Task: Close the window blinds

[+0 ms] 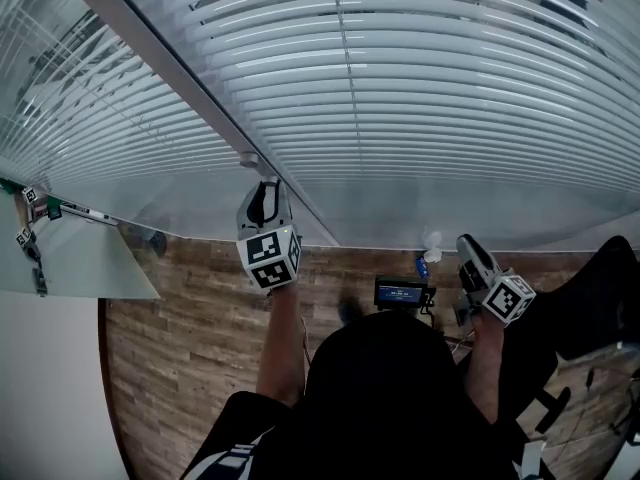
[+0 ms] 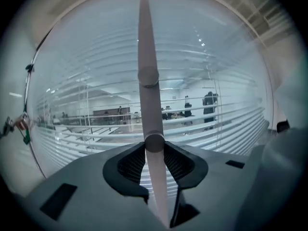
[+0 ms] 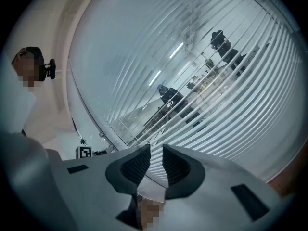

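The left gripper (image 2: 155,150) has its jaws clenched on the pale wand (image 2: 147,57) that runs upright in front of the blinds (image 1: 450,88); the right gripper (image 3: 155,165) faces the blinds, jaws released, grasping nothing.

My left tongs (image 2: 155,150) and right tongs (image 3: 155,161) are pale grey shells with black ribbed pads (image 2: 131,163). Each carries a white cube (image 1: 270,258) (black square markers). My short sleeve (image 1: 235,448) is black, white-printed.

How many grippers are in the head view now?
2: left gripper up at the window frame, jaws on the wand; right gripper lower right, jaws empty.
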A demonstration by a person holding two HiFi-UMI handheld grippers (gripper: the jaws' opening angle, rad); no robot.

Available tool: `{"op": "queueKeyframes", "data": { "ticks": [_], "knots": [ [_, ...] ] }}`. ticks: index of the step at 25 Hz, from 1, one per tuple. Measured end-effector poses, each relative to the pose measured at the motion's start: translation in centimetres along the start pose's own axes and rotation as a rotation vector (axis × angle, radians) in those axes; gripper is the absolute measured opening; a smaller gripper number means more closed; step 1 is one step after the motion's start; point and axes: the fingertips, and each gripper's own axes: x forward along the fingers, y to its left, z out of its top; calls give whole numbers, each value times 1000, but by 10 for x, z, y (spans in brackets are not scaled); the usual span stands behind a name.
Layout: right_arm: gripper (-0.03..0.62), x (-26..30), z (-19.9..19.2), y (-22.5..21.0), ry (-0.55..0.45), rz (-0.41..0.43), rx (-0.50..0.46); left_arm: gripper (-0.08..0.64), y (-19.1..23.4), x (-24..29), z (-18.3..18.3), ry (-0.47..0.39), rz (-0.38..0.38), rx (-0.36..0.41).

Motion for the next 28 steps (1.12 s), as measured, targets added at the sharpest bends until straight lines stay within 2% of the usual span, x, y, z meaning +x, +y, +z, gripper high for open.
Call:
{"op": "queueKeyframes", "data": {
  "ticks": [4,5,6,7,8,11,12,14,17,19,21,23,28],
  "knots": [
    [78,0,-1,-1,10,-12,-5,133,3,2,-2,49,86,259],
    [78,1,-1,-1,11,-14,-8,133,3,3,-1,55,96,297],
    [78,1,-2,0,12,-14,-9,135,2,3,-1,55,95,301],
    [78,1,-2,0,13,-14,-8,135,1,3,-1,47,78,259],
    [78,1,-2,0,13,-13,-7,135,0,3,-1,30,45,166],
    [78,0,-2,0,14,-11,-8,138,-3,-3,3,-49,-87,-256],
    [78,1,-2,0,13,-10,-9,140,-1,-5,5,-76,-114,-360],
    [78,1,-2,1,13,-8,-8,140,3,-6,8,-114,-139,-460],
    [78,1,-3,1,9,2,2,140,8,-2,12,-138,-157,-532],
    [78,-1,-4,-1,7,2,5,138,9,-1,12,-139,-162,-553],
    [78,-2,-5,-2,8,-1,5,138,8,-2,11,-132,-148,-516],
    [78,-2,-5,-2,8,-3,8,137,7,-1,11,-110,-111,-411],
    [78,-2,-5,-2,15,-14,4,137,3,2,7,-8,33,13]
  ]
}}
